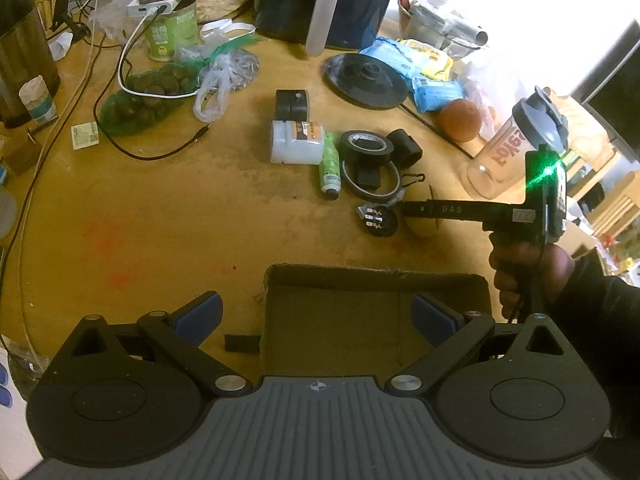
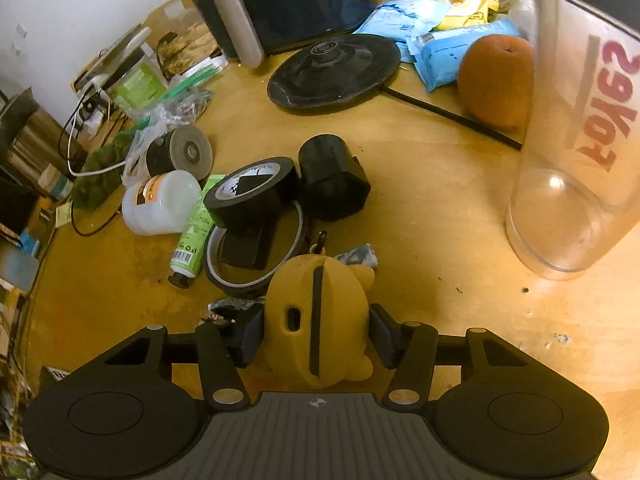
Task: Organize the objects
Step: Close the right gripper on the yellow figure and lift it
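Observation:
A yellow rounded case (image 2: 316, 320) with a dark slit lies on the wooden table (image 2: 440, 208). My right gripper (image 2: 318, 334) has its blue pads against both sides of the case, which rests on the table. From the left wrist view, the right gripper (image 1: 414, 210) reaches over that yellow case (image 1: 420, 226), held by a person's hand (image 1: 520, 272). My left gripper (image 1: 318, 314) hangs open and empty over a brown cardboard box (image 1: 376, 280). Just beyond the case lie a black tape roll (image 2: 250, 192), a thin tape ring (image 2: 224, 276), a green tube (image 2: 192, 240), a white bottle (image 2: 160, 204) and a black cylinder part (image 2: 332, 178).
A clear shaker bottle (image 2: 576, 160) stands close on the right. An orange (image 2: 496, 80), blue packets (image 2: 444, 60), a black kettle base (image 2: 334, 74) and an air fryer (image 2: 288, 4) sit behind. Cables, a green net bag (image 1: 140, 108) and a tin (image 1: 172, 32) crowd the far left.

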